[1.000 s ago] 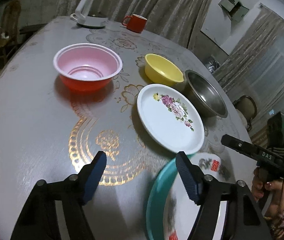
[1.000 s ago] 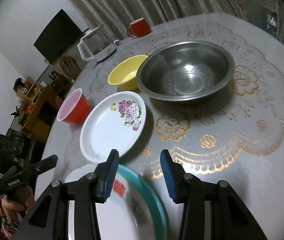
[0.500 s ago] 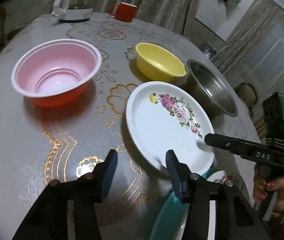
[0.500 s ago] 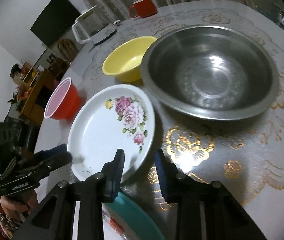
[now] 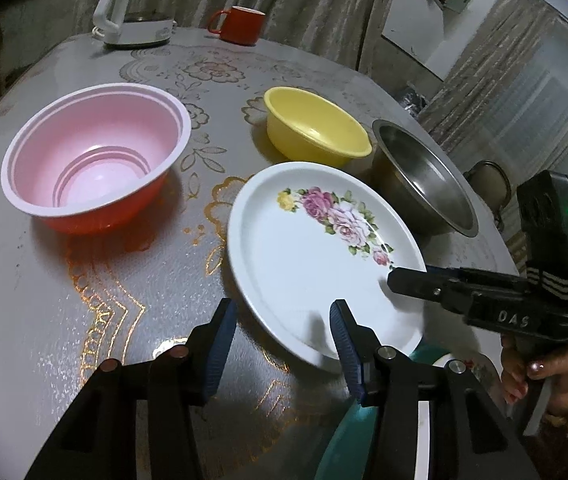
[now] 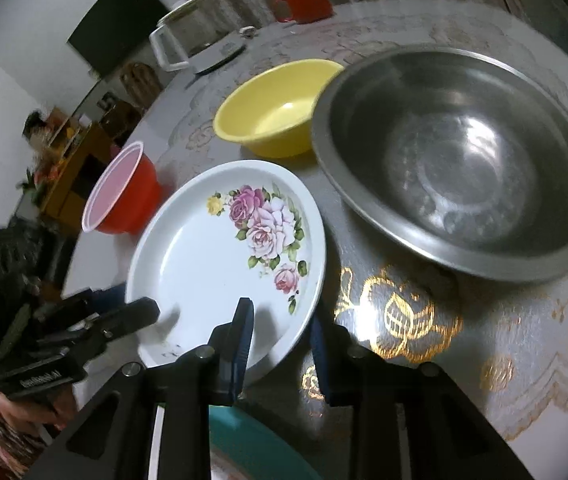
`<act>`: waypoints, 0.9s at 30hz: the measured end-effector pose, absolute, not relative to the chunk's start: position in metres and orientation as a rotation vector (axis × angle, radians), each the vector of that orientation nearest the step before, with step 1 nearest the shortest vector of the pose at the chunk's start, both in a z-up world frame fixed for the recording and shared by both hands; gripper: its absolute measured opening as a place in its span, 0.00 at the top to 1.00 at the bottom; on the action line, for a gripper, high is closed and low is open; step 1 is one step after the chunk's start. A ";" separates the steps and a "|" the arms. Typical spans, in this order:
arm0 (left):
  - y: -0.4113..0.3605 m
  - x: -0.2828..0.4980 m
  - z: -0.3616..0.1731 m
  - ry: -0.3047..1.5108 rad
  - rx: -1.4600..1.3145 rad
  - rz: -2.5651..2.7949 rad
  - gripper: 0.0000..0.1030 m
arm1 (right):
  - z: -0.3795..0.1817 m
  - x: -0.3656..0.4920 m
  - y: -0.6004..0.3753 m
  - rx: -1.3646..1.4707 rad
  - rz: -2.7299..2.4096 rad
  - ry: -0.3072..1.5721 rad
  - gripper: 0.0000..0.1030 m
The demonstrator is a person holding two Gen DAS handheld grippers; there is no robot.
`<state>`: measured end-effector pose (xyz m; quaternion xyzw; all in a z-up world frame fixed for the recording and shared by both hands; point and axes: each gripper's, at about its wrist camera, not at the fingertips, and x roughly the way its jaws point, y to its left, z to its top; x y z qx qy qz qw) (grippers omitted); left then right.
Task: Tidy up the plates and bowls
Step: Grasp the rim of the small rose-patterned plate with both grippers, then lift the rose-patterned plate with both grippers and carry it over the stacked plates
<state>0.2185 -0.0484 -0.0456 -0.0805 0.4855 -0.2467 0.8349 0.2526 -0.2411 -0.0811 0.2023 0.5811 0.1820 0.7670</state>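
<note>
both tools closing astride floral plate (image 5: 316, 264) rim, pad contact unclear; teal plate (image 6: 252, 448) mostly hidden.

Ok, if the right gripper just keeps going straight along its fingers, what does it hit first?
Most likely the near rim of the floral plate. The right gripper has its jaws closing astride that rim, one finger over the plate and one outside it. Whether the pads touch yet is unclear.

Floral plate (image 5: 316, 264) seemingly beside bowls (image 5: 316, 128)
</note>
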 end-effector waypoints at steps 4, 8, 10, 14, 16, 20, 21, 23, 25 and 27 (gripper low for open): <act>-0.054 0.216 -0.046 1.000 -0.114 -0.529 0.60 | -0.081 0.255 -0.239 0.378 0.381 1.258 0.80; -0.061 0.210 -0.044 0.957 -0.014 -0.526 0.59 | -0.081 0.255 -0.239 0.339 0.371 1.254 0.80; -0.059 0.211 -0.045 0.957 -0.022 -0.526 0.59 | -0.083 0.257 -0.241 0.340 0.373 1.252 0.80; -0.059 0.207 -0.044 0.938 0.015 -0.505 0.59 | -0.083 0.253 -0.243 0.333 0.383 1.236 0.80; -0.052 0.206 -0.044 0.935 -0.002 -0.498 0.59 | -0.082 0.250 -0.242 0.335 0.402 1.224 0.80; -0.041 0.203 -0.041 0.919 -0.044 -0.493 0.59 | -0.080 0.250 -0.240 0.353 0.427 1.205 0.80; -0.040 0.201 -0.040 0.912 -0.043 -0.491 0.59 | -0.080 0.249 -0.240 0.359 0.431 1.204 0.80; -0.038 0.198 -0.036 0.893 -0.034 -0.482 0.59 | -0.079 0.249 -0.238 0.357 0.432 1.202 0.80; -0.039 0.195 -0.033 0.877 -0.023 -0.474 0.59 | -0.079 0.250 -0.234 0.359 0.429 1.203 0.80; -0.037 0.195 -0.030 0.870 -0.034 -0.475 0.59 | -0.078 0.249 -0.234 0.368 0.428 1.200 0.80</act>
